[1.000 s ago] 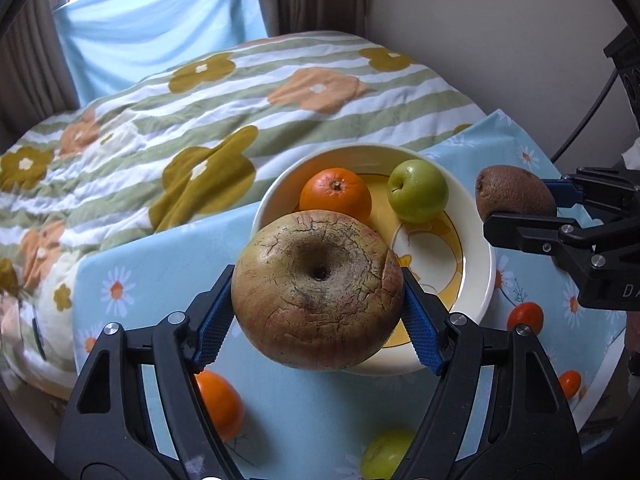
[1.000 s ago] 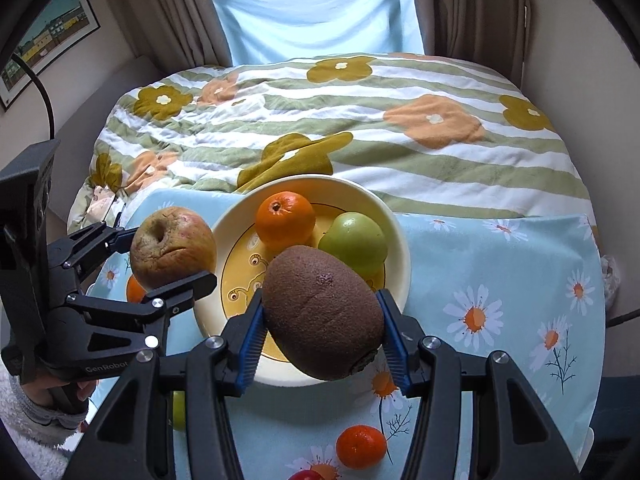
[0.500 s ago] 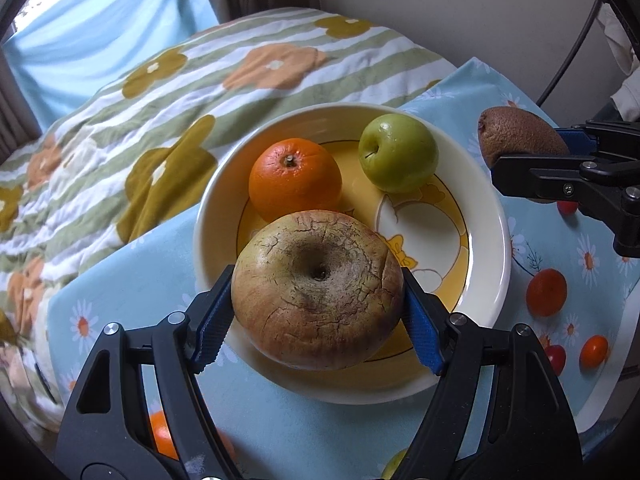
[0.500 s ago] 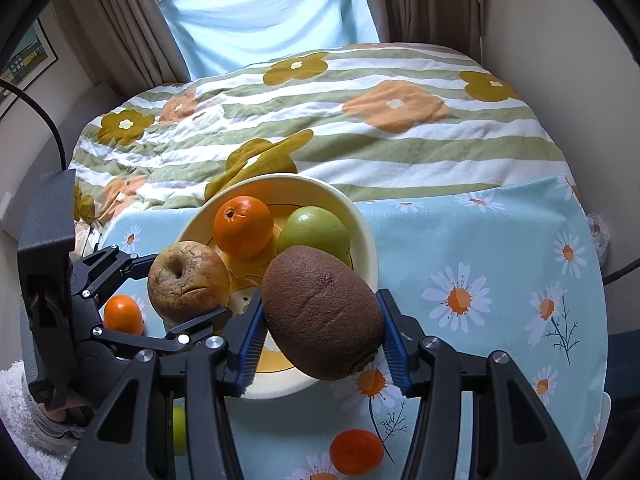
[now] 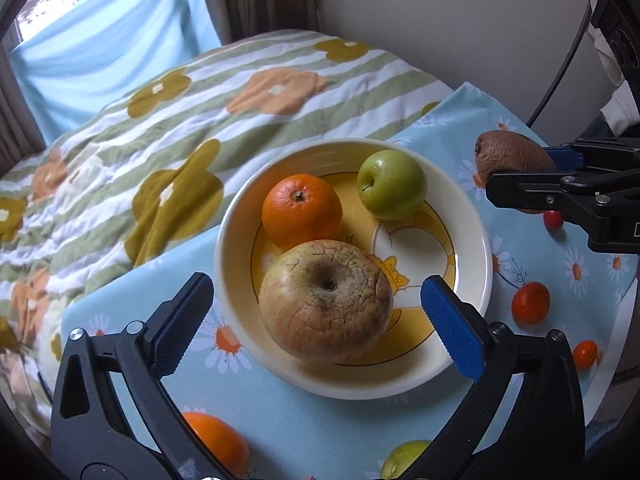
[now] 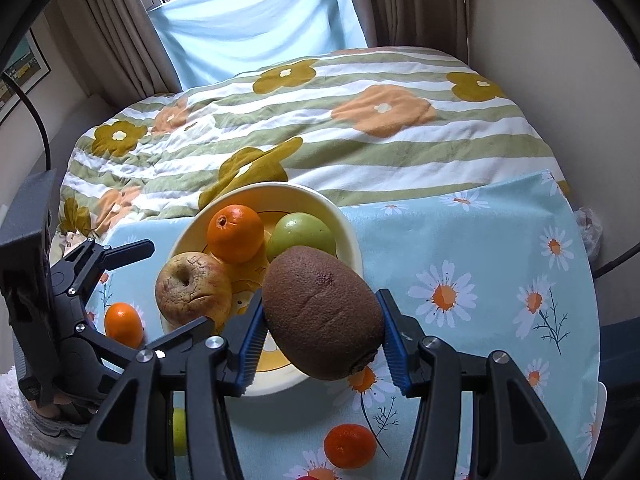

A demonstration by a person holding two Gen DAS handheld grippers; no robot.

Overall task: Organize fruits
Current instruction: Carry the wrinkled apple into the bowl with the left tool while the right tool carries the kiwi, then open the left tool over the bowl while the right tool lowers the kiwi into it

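Observation:
A cream and yellow bowl (image 5: pixel 472 248) (image 6: pixel 352 236) sits on the blue daisy cloth. In it lie a wrinkled yellow-red apple (image 5: pixel 326 300) (image 6: pixel 192 288), an orange (image 5: pixel 302 210) (image 6: pixel 235 233) and a green apple (image 5: pixel 391 184) (image 6: pixel 301 233). My left gripper (image 5: pixel 316 312) is open, its jaws wide on either side of the wrinkled apple, not touching it. My right gripper (image 6: pixel 320 336) is shut on a brown kiwi (image 6: pixel 322 318) (image 5: pixel 508 152) and holds it above the bowl's right rim.
Loose on the cloth: an orange (image 5: pixel 216 444) (image 6: pixel 123 324) left of the bowl, a green fruit (image 5: pixel 404 460) in front, small orange-red fruits (image 5: pixel 530 308) (image 6: pixel 349 446) at the right. A striped flowered blanket (image 5: pixel 160 120) lies behind. A wall stands at the right.
My left gripper has opened and let the wrinkled apple go into the bowl. The right gripper with the kiwi has moved a little closer to the bowl.

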